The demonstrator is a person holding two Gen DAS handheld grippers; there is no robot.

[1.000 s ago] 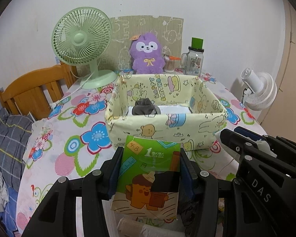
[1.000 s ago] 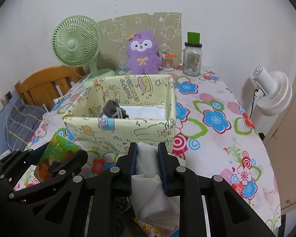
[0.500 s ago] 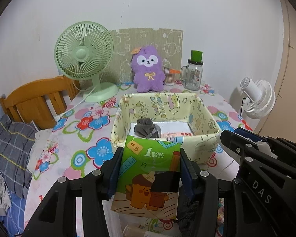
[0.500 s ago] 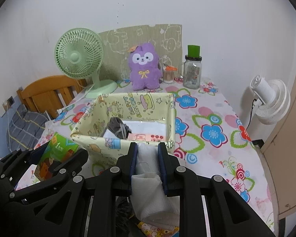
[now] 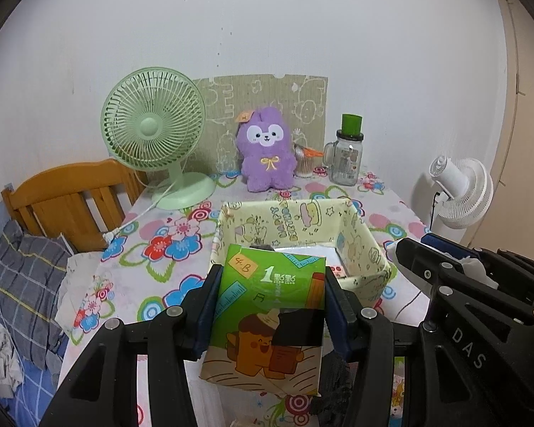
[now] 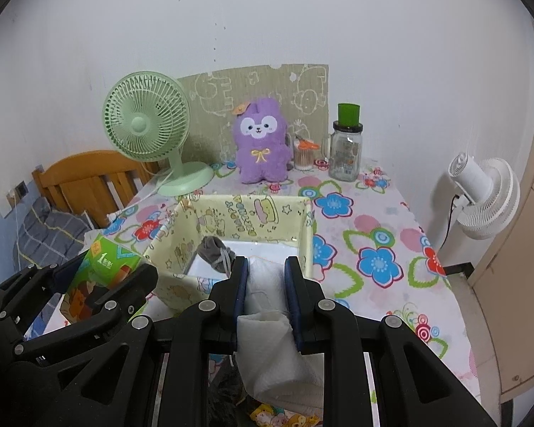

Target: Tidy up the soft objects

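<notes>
The left claw [image 5: 272, 306] was clenched on a green tissue pack [image 5: 270, 306], both pads pressed flat against its sides, and held it in the air just short of the near wall of the fabric bin [image 5: 370, 245]. The right claw [image 6: 266, 284] gripped a rolled white towel [image 6: 267, 323] about its middle, the free end sagging below the pads, at the bin's near rim. Both things looked light and yielding: the pack seemed a thin film wrapper over soft paper, likely to dent and perhaps slip if pinched near a corner, so the broad sides were the sensible hold; the towel would probably bend and unroll if taken by an end, so a mid-roll grip suited it. A grey sock [image 6: 215, 254] already lay inside the bin on its white floor. The bin's walls looked limp and might fold if nudged. It stood on a counter [image 6: 373, 220] covered with a flowered cloth, which might crease or drag. Along the back stood a green fan [image 5: 153, 135], a purple plush [image 5: 265, 153] and a glass jar [image 5: 347, 156], well apart from the bin. A wooden bed frame [image 5: 71, 199] with bedding lay to the left, a white fan [image 6: 484, 199] to the right, with a plain white wall behind.
</notes>
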